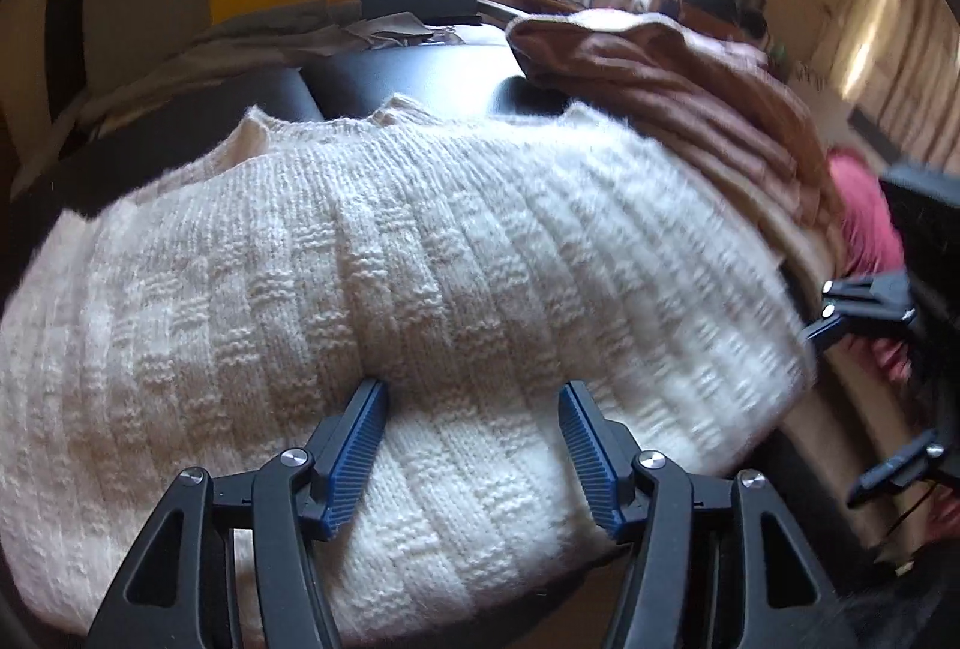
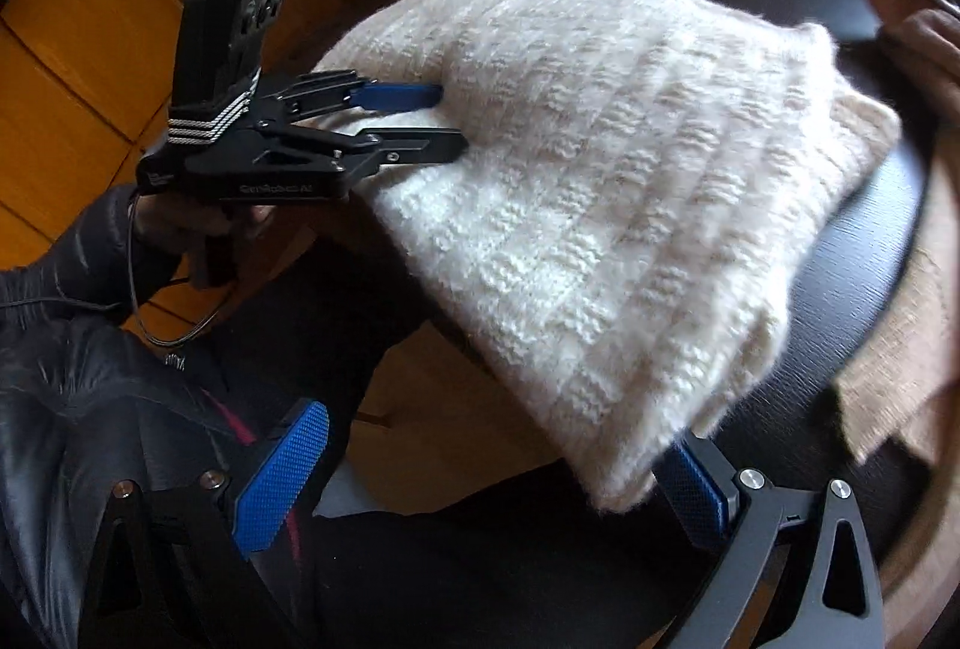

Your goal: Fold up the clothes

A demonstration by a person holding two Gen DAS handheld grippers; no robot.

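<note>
Centrally, one cream sweater (image 1: 420, 253), thick and fuzzy with a blocky ribbed knit, lies folded into a rough rectangle on the dark round counter (image 2: 852, 289), its near edge hanging over the counter's rim. Just past it on the far side are a brown knit garment (image 1: 672, 97) and a grey cloth (image 1: 258, 37). Two grippers flank it: the left gripper (image 1: 471, 409) rests on the knit with jaws wide, gripping nothing, and the right gripper (image 2: 498, 463) has jaws spread wide at the sweater's corner.
</note>
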